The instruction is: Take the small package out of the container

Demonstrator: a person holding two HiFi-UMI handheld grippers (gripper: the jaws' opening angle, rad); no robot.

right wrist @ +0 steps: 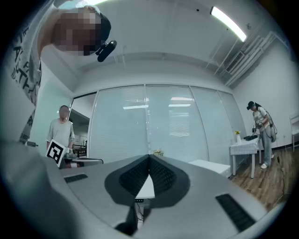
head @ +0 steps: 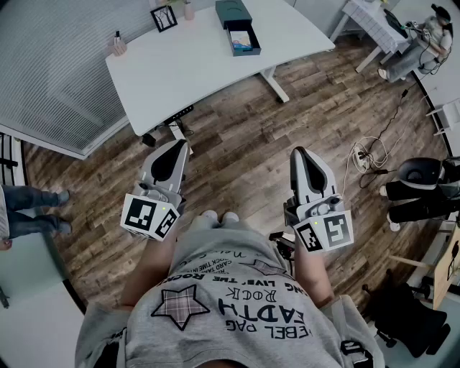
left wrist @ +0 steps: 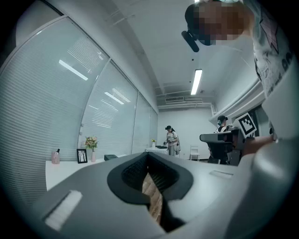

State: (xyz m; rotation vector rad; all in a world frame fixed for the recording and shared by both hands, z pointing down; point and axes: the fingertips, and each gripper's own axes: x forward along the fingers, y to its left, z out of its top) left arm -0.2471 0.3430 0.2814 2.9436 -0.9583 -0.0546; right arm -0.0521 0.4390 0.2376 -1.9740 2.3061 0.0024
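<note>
Left gripper [head: 175, 149] and right gripper [head: 299, 154] held fingers [left wrist: 133, 173] together, empty, well short of the tabletop [head: 201, 68] carrying the teal container [head: 243, 39].

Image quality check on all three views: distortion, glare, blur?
Head view: strong fisheye, the wooden floor planks curve, light even, no glare. Left gripper view: ceiling light blown out, blinds bow. Right gripper view: light strip glares, lamp reflections on the glass wall, black corners.

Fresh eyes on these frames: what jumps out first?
The left gripper and right gripper are both shut and empty, held in front of the person's torso above the wood floor. The dark teal container sits at the far end of the white table ahead, with neither gripper near it.
</note>
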